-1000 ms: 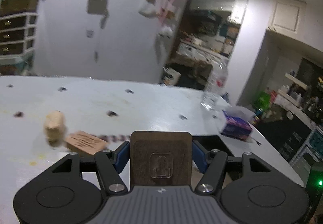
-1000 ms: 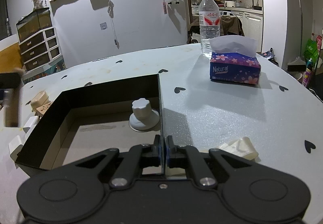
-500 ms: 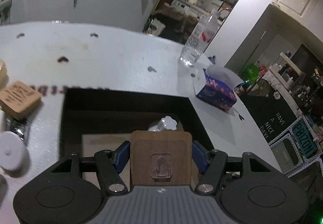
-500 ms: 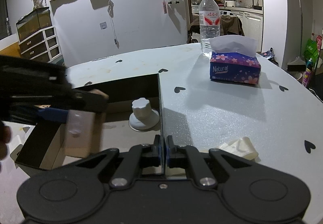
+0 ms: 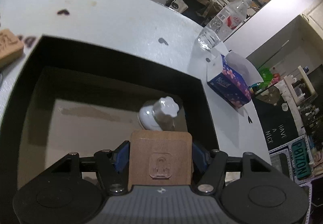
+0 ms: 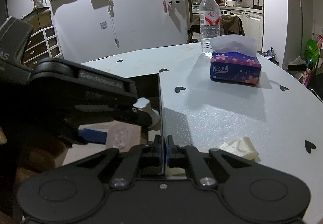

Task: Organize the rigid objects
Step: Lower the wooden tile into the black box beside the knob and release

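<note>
Pale wall (image 6: 131,28), white drawer unit (image 6: 43,44), kitchen counter (image 6: 242,10) beyond, perhaps cabinets above

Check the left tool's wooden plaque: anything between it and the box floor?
Mostly no. The wooden plaque hangs over the black box, and the white knob stands just ahead of it; the floor left of the knob shows bare.

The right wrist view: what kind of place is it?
Probably a home, with a kitchen behind: a white table with black heart stickers, a purple floral tissue box, and white kitchen cabinets with a counter behind a clear water bottle.
</note>
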`<state>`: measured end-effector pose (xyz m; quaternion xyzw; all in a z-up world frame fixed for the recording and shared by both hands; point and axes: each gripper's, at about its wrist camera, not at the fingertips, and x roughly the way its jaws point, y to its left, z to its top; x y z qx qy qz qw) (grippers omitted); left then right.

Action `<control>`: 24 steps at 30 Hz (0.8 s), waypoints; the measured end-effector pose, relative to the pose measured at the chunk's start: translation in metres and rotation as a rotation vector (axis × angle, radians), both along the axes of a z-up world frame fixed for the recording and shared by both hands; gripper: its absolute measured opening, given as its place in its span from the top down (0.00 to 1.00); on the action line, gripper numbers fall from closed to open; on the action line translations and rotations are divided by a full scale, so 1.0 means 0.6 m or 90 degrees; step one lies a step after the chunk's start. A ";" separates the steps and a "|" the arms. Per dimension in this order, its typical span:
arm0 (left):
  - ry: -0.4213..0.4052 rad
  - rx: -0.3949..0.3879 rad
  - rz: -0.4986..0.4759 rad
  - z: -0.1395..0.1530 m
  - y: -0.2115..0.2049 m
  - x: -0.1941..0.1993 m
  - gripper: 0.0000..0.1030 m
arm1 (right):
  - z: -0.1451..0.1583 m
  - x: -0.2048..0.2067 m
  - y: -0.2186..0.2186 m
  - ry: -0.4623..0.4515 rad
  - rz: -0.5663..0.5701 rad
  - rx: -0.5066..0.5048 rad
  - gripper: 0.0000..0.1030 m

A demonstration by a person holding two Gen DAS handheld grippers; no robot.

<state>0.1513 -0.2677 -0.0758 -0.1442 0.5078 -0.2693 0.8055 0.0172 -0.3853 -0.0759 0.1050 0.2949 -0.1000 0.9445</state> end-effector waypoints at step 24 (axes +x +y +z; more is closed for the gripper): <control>0.042 -0.036 -0.041 -0.007 0.001 -0.011 0.25 | 0.000 0.000 0.000 0.000 0.000 0.001 0.95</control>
